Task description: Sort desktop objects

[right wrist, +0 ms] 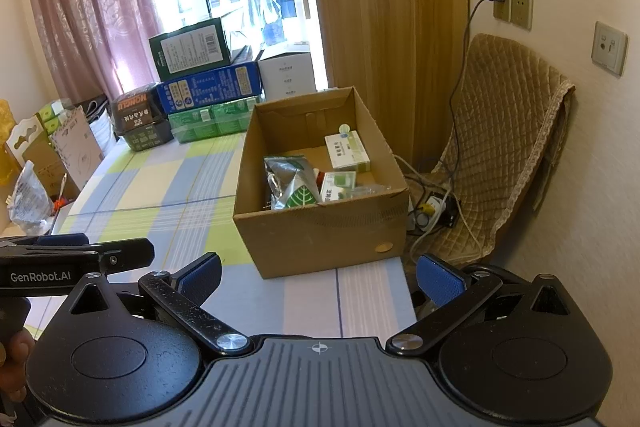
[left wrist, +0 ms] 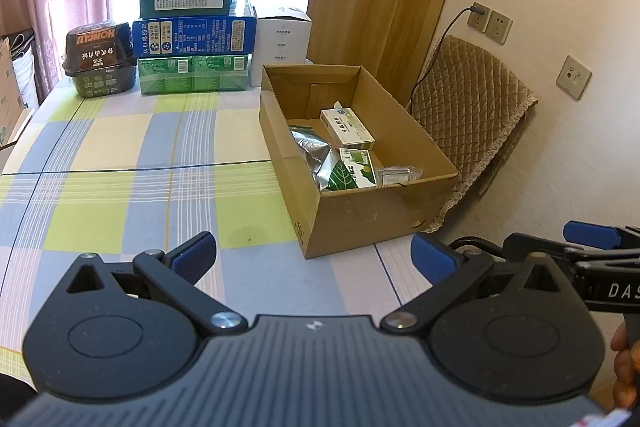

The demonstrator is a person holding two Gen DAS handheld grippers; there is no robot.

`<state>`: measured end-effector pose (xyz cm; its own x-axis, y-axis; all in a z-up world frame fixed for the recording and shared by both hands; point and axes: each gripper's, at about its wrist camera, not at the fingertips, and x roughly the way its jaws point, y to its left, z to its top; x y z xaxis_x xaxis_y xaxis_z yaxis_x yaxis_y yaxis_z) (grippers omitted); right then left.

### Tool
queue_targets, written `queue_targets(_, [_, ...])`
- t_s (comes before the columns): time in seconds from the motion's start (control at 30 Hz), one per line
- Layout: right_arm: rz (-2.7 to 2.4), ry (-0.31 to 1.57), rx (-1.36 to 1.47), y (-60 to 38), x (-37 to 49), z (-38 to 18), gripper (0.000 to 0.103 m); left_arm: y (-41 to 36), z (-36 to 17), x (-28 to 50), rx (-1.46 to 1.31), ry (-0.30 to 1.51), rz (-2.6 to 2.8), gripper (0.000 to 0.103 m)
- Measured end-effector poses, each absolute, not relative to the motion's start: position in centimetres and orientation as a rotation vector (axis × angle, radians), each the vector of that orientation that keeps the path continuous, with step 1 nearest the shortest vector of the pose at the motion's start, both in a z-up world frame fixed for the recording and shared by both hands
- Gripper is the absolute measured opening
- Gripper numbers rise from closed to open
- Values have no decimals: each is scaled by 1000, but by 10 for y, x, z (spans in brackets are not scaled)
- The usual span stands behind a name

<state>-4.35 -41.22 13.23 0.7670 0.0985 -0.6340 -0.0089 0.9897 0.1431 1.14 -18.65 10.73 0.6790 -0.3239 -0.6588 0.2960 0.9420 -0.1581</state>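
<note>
An open cardboard box [left wrist: 360, 215] [right wrist: 320, 239] stands at the table's right edge. Inside lie a white medicine carton [left wrist: 347, 129] [right wrist: 346, 151], a silver foil pouch [left wrist: 314, 155] [right wrist: 289, 183], a green-and-white leaf-print carton [left wrist: 354, 173] [right wrist: 338, 185] and a clear plastic packet [left wrist: 400, 174]. My left gripper [left wrist: 314, 261] is open and empty, low over the tablecloth in front of the box. My right gripper [right wrist: 318, 277] is open and empty, just in front of the box. Each gripper shows at the edge of the other's view.
The checked tablecloth [left wrist: 120, 167] [right wrist: 160, 187] covers the table. Stacked green, blue and white boxes [left wrist: 194, 39] [right wrist: 208, 87] and a dark HONGLU tub [left wrist: 100, 59] [right wrist: 138, 119] stand at the far edge. A quilted chair [left wrist: 468, 115] [right wrist: 508, 155] and cables [right wrist: 432, 207] lie right of the table.
</note>
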Motion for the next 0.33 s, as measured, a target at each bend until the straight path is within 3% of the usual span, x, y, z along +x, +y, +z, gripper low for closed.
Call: queue_targets(0.33, [59,699,133,-412,-43,129,101,-185,107,9,-48,733,-343,102])
